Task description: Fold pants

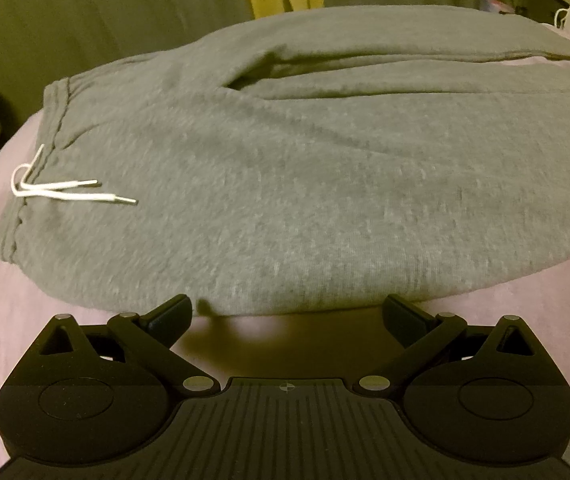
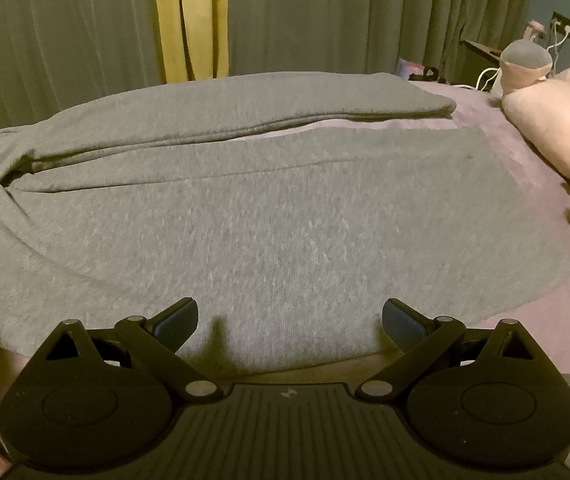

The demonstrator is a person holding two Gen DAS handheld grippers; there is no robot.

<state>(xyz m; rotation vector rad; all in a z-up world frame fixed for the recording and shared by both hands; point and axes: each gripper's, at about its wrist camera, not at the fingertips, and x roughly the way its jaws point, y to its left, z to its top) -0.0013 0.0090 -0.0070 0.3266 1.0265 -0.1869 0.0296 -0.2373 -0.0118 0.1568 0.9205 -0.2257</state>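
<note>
Grey fleece: the pants [image 1: 285, 184] lie spread flat on the bed [image 1: 13, 312], which is covered in a pale pink-lilac sheet.
Waistband: at the left in the left wrist view, with the white drawstring [image 1: 61, 190] lying loose on the cloth beside it.
Legs: they run off to the right; the far leg [image 2: 245, 104] lies a little apart from the near leg [image 2: 285, 220], and a strip of sheet shows between them toward the cuffs.
Left gripper [image 1: 287, 314]: fingers spread wide and holding nothing, just at the near edge of the pants below the seat; I cannot tell whether they touch the cloth.
Right gripper [image 2: 289, 318]: fingers likewise spread wide and empty, over the near edge of the near leg, their shadow falling on the fabric.
Plush toy [image 2: 557, 120]: pink, with grey parts, resting on the bed to the right, beyond the cuffs and apart from the pants.
Curtains [image 2: 65, 52]: grey-green, hanging behind the bed, with a yellow strip [image 2: 191, 20] between two panels.
Far right corner: a wall socket [image 2: 565, 26] with white cables plugged in, near a dark piece of furniture; details there are too small to tell.
</note>
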